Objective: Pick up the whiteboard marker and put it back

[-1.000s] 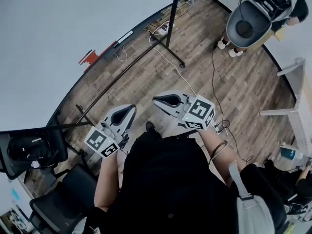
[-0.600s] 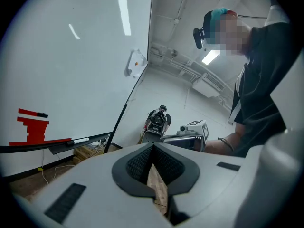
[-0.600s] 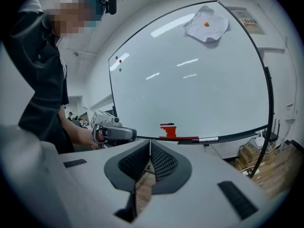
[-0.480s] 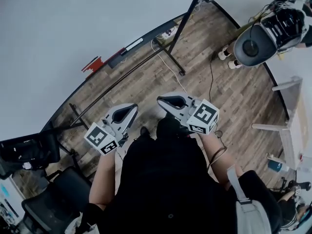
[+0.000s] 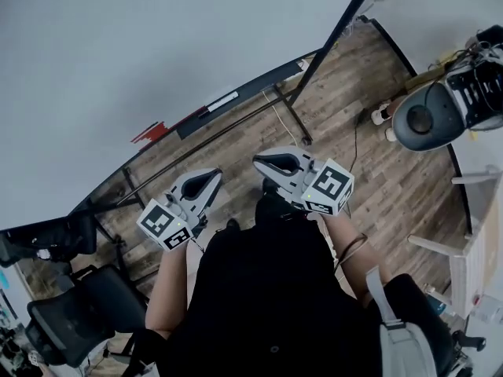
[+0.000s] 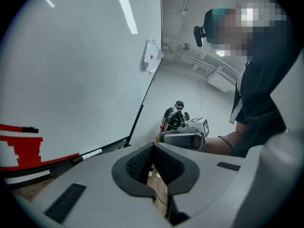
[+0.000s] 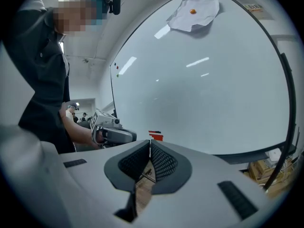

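The whiteboard marker (image 5: 223, 100), white with a dark end, lies on the tray along the whiteboard's (image 5: 118, 45) lower edge; in the left gripper view the marker (image 6: 90, 153) shows left of the jaws. My left gripper (image 5: 210, 176) and right gripper (image 5: 260, 162) are held side by side in front of my body, above the wood floor, and both point toward the board. Each is short of the tray. The pads of my left gripper (image 6: 152, 156) meet with nothing between them. My right gripper (image 7: 150, 150) is likewise shut and empty.
A red eraser (image 5: 149, 132) sits on the tray left of the marker. The board's black stand leg (image 5: 295, 117) and a cable cross the floor ahead. Black office chairs (image 5: 71, 328) stand at the lower left. Another person with equipment (image 5: 440, 108) is at the right, near a white table (image 5: 481, 234).
The whiteboard and its tray have come nearer and shifted right in the head view as I moved toward them. Both grippers kept their pose side by side, jaws unchanged.
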Demonstrator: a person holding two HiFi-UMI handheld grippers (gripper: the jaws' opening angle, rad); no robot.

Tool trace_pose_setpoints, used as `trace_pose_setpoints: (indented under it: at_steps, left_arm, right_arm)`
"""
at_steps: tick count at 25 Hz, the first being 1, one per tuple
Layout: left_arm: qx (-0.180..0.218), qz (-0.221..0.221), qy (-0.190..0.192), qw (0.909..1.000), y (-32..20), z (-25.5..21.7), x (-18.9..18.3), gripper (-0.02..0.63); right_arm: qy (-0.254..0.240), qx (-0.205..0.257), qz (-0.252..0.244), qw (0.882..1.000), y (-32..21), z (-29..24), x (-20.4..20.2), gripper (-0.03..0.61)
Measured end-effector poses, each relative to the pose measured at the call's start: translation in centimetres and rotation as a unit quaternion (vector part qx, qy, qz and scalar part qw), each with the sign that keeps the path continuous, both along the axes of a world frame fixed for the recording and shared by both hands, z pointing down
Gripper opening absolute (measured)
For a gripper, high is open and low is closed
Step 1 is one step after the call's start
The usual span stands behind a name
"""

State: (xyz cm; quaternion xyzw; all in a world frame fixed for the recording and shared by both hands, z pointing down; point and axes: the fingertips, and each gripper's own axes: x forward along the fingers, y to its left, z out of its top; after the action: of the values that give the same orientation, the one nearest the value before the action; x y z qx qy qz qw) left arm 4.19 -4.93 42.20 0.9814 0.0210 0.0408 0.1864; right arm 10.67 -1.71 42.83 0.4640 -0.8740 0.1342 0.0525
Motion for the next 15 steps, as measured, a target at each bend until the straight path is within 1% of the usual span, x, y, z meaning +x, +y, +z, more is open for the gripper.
trace_pose_setpoints:
  at_steps: [4,8,13,15]
  left_arm:
    - [0.008,-0.032,-0.01,0.9994,-2.3,-0.8,3.6,0.009]
    - [0.011,-0.057,-0.023,0.998,-4.0,-1.0,7.7,0.009]
    - [0.033,-0.054,-0.055,0.9965,-4.2,-0.4,11.3,0.009]
    - [0.034,-0.053,-0.06,0.9962,-3.7,-0.2,12.5,0.009]
  right_arm:
    - [0.01,0.017,-0.031,0.999,-2.2,-1.0,4.2,0.021]
    - [-0.001,0.02,-0.049,0.999,-4.1,-1.1,9.2,0.021]
    - [-0.005,0.028,-0.079,0.996,-5.9,-1.0,12.1,0.021]
    - [-0.006,0.031,-0.092,0.995,-6.3,-0.8,12.8,0.021]
